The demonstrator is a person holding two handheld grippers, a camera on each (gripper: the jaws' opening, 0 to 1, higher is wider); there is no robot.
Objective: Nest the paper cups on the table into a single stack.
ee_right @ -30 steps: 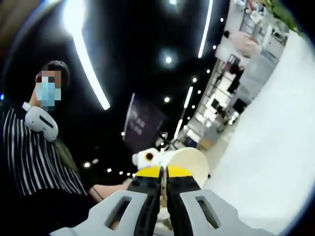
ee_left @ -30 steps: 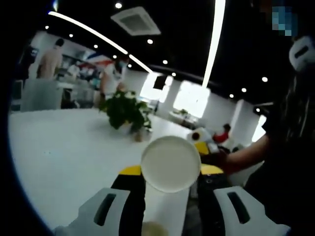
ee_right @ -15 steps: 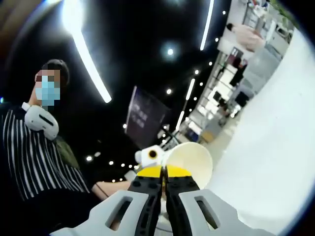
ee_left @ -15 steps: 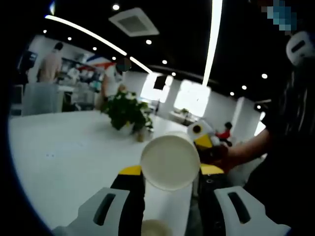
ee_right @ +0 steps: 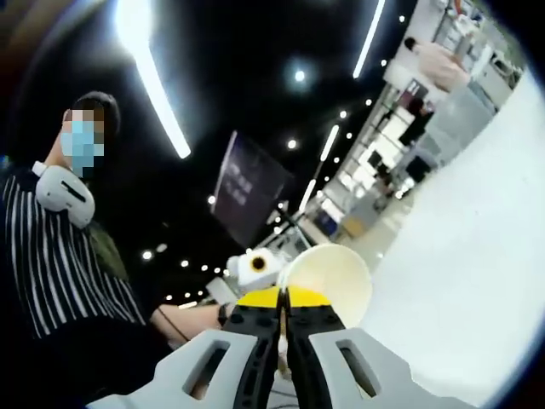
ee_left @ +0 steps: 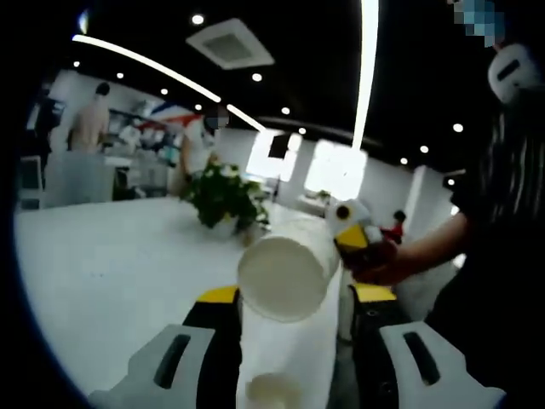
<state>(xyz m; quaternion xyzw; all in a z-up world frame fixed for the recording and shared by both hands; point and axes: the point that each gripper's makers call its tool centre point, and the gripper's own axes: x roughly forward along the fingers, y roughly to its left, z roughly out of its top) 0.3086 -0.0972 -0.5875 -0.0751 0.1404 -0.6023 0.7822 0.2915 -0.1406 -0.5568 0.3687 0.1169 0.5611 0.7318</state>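
Observation:
My left gripper [ee_left: 295, 295] is shut on a white paper cup [ee_left: 285, 362] that lies lengthwise between its jaws. A second white paper cup [ee_left: 285, 268] slants from upper right onto the front end of the first, its round flat end facing the left gripper view. I cannot tell how far the two are nested. The right gripper [ee_left: 353, 239] reaches in from the right, its yellow tips at that cup's far end. In the right gripper view my right gripper [ee_right: 283, 298] is shut on the rim of this cup [ee_right: 332, 273], whose open mouth faces the camera.
A white table [ee_left: 102, 273] stretches to the left, with a potted plant [ee_left: 223, 196] standing on it. People [ee_left: 89, 119] stand far behind. A person in a striped shirt [ee_right: 60, 281] holds the grippers. The table [ee_right: 460, 281] fills the right of the right gripper view.
The right gripper has come in closer from the right, bringing its cup against the front end of the left one. Both grippers stay shut on their cups.

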